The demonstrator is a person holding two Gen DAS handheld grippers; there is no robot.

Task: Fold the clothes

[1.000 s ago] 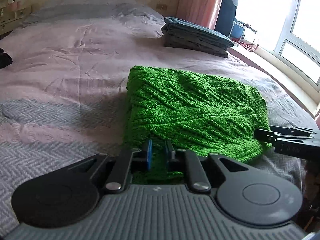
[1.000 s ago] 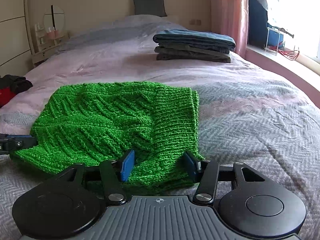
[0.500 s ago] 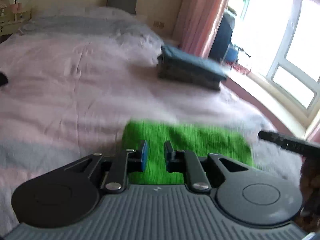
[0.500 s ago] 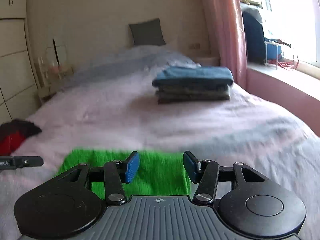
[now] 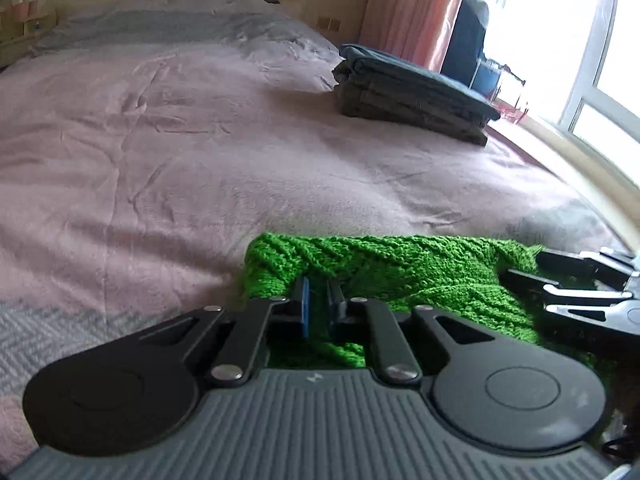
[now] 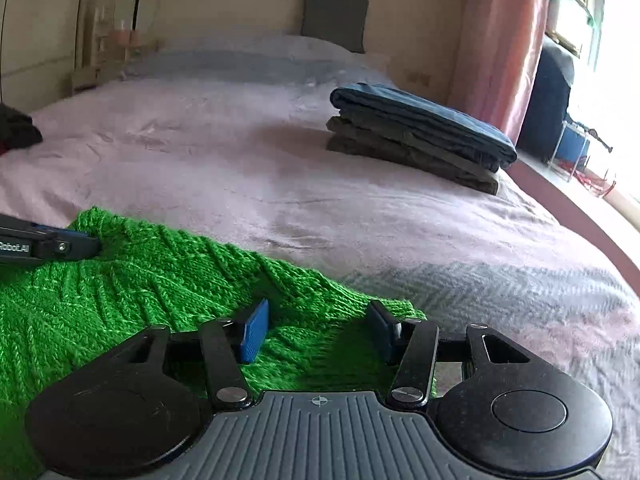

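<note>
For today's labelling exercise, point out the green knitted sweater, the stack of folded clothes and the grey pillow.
green knitted sweater [image 6: 120, 280], right wrist view, cable-knit front.
stack of folded clothes [image 6: 420, 128], right wrist view, top blue layer.
grey pillow [image 6: 334, 20], right wrist view, its centre.

Beyond the green sweater [image 5: 400, 276] the bedspread [image 5: 180, 152] lies open, with only folded clothes [image 6: 416, 136] stacked far right.

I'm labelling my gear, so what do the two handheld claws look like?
The left claw and the right claw match: black linkage arms with silver rivets, blue ribbed finger pads, round black side discs, and a grey ribbed body with a small crosshair mark. White lettering shows on the left claw's side.
</note>
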